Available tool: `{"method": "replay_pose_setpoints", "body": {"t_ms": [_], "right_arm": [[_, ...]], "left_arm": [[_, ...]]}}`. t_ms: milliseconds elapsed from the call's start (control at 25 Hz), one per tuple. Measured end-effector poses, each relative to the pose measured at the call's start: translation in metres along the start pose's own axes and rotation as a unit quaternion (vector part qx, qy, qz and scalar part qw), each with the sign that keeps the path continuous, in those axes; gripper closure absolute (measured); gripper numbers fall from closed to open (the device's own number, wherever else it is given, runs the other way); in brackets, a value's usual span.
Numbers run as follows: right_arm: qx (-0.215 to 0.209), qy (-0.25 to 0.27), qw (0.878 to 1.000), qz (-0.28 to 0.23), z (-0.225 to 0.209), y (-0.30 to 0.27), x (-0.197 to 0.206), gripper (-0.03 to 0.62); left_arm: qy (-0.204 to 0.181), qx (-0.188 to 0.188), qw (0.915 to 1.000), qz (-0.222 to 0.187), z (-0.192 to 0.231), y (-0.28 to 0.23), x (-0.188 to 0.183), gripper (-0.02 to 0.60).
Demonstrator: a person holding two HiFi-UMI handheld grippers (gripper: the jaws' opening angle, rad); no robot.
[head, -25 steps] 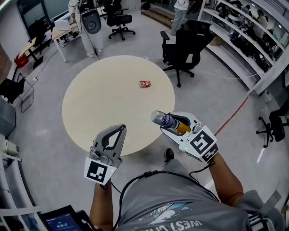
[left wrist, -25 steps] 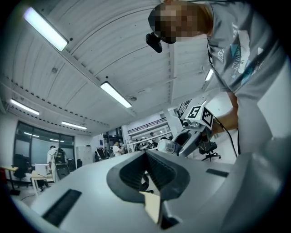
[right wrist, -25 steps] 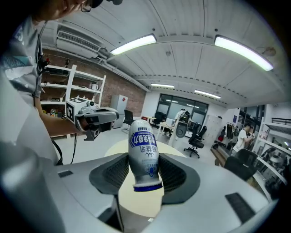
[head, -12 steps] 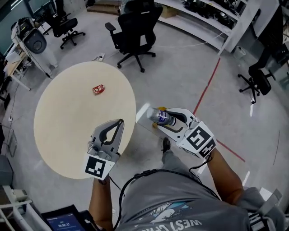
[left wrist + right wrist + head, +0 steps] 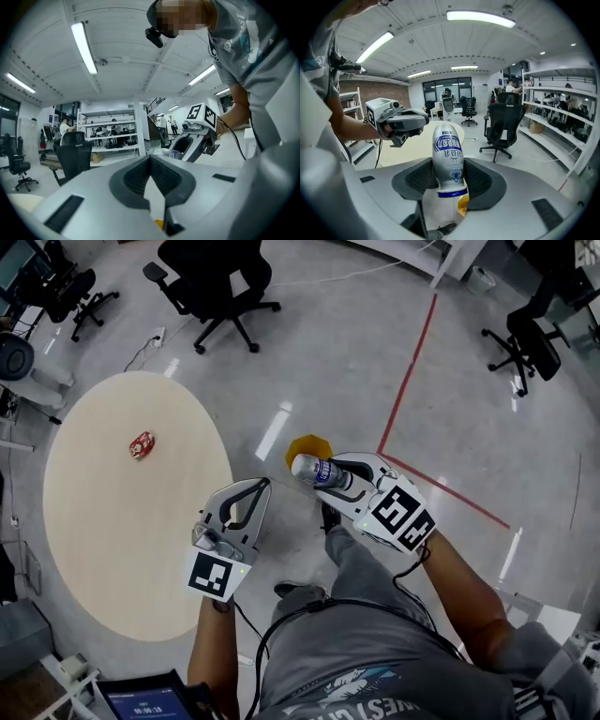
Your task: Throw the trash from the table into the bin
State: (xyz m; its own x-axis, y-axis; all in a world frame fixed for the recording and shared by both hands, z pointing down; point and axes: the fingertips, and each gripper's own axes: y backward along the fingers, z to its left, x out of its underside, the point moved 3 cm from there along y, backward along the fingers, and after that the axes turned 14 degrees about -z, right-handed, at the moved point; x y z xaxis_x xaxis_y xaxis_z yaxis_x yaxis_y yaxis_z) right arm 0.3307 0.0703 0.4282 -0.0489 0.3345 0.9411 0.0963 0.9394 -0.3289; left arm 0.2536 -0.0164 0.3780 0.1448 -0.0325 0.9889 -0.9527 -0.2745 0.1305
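Note:
My right gripper [image 5: 337,474] is shut on a white plastic bottle with a blue label [image 5: 317,471], which sticks out past its jaws [image 5: 448,154]. Just beyond the bottle, a small orange bin [image 5: 307,449] stands on the floor, partly hidden by it. A crushed red can [image 5: 142,444] lies on the round beige table [image 5: 112,540] at the left. My left gripper [image 5: 259,487] hovers over the floor by the table's edge, shut with nothing in it [image 5: 150,158]. A sliver of orange [image 5: 462,205] shows below the bottle in the right gripper view.
Black office chairs stand on the grey floor at top left [image 5: 214,277] and top right [image 5: 530,338]. A red line [image 5: 412,371] is taped on the floor. Shelving [image 5: 562,122] lines the room's far side. The person's legs and a shoe [image 5: 328,517] are below the grippers.
The view has swung away from the table, which now lies at the left. Both grippers moved off the table over the floor, the bottle still held, and the orange bin came into view.

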Motion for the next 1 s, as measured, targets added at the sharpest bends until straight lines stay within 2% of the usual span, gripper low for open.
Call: {"method": "replay_pose_setpoints", "body": {"t_ms": [240, 480, 760, 1000], "right_arm": [[0.009, -0.053, 0.998, 0.039, -0.088, -0.041, 0.1, 0.387], [0.015, -0.099, 0.992, 0.075, -0.145, -0.076, 0.201, 0.387], [0.012, -0.126, 0.986, 0.106, -0.176, -0.123, 0.31, 0.387], [0.003, -0.153, 0.98, 0.131, -0.184, -0.159, 0.39, 0.387]], "left_arm": [[0.05, 0.016, 0.9977, 0.043, 0.026, -0.072, 0.12, 0.538], [0.102, 0.013, 0.9912, 0.083, 0.042, -0.108, 0.244, 0.538], [0.133, 0.011, 0.9844, 0.115, 0.046, -0.115, 0.361, 0.538], [0.155, 0.003, 0.9778, 0.141, 0.05, -0.107, 0.44, 0.538]]}}
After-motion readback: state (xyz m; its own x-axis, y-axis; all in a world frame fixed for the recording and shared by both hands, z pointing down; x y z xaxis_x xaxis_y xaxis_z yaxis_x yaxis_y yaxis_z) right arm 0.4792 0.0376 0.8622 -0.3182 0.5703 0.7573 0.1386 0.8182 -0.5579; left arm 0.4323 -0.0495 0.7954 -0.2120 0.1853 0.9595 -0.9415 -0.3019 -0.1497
